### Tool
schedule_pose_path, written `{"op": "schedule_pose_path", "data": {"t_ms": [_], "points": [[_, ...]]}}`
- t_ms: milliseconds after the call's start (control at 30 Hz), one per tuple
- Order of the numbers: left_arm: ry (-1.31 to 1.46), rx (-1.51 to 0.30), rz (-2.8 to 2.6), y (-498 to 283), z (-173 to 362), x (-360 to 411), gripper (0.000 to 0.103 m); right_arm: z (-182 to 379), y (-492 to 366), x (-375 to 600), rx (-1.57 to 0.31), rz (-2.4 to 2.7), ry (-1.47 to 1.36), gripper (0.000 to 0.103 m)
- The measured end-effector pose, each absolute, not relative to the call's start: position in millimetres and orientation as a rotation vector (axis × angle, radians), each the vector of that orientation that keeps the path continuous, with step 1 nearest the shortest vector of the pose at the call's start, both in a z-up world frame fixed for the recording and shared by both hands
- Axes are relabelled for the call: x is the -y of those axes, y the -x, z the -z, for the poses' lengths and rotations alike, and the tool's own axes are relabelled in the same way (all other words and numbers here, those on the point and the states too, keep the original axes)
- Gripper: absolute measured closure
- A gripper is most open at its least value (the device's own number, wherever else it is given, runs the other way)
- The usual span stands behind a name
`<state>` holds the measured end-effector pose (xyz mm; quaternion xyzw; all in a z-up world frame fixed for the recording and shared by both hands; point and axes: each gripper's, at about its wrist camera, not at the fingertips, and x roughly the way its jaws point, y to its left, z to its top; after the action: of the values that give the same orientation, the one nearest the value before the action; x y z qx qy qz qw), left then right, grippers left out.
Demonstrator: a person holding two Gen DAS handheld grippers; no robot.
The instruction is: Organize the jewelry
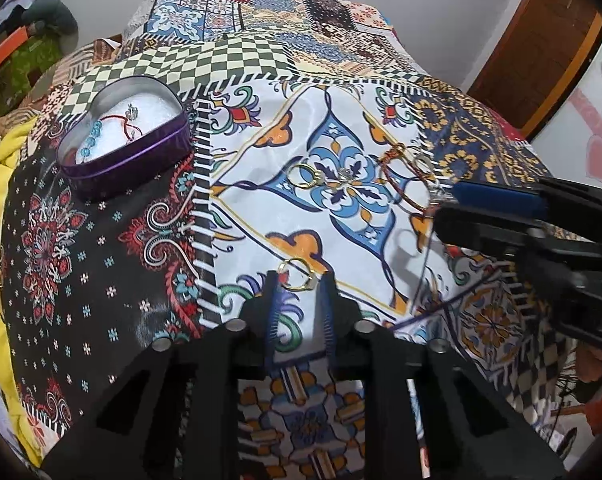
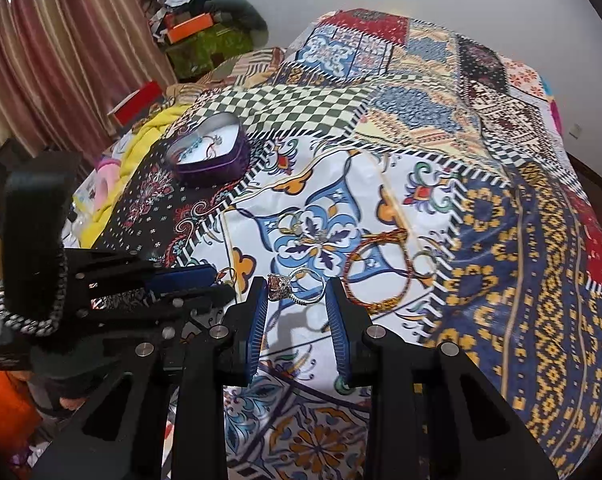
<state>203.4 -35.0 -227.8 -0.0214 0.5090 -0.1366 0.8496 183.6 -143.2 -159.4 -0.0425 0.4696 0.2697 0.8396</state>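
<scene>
Over the patterned bedspread [image 1: 381,120], both grippers hang low with fingers apart. A gold ring [image 1: 297,276] lies between the left gripper [image 1: 299,280] tips. A silver ring [image 2: 297,285] sits between the right gripper [image 2: 297,294] tips. Far left sits the purple heart tin [image 1: 129,160].

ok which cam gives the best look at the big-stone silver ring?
Right wrist. The silver ring lies on the bedspread centred between the open right tongs, stone and band clear. In the left wrist view the right tongs mostly cover it; only a glint shows.
</scene>
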Motion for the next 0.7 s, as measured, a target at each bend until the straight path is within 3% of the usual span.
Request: {"op": "schedule_pose_path", "data": {"t_ms": [67, 400, 600, 700], "points": [[0.040, -1.069, 0.270, -204.5, 228.4, 34.3, 0.099, 158.8, -183.4, 146.1, -0.990, -0.564, 0.084, 0.076], [0.071, -1.074, 0.250, -198.2, 221.8, 19.6, 0.103, 154.8, -179.5, 150.1, -0.979, -0.559, 0.062, 0.076], [0.060, -1.075, 0.253, -199.9, 220.1, 21.1, 0.095, 152.7, -180.8, 150.0, -0.977, -0.560, 0.056, 0.076], [0.074, -1.087, 0.265, -206.3, 224.7, 23.4, 0.086, 152.8, -181.5, 150.1, -0.980, -0.560, 0.052, 0.076]]}}
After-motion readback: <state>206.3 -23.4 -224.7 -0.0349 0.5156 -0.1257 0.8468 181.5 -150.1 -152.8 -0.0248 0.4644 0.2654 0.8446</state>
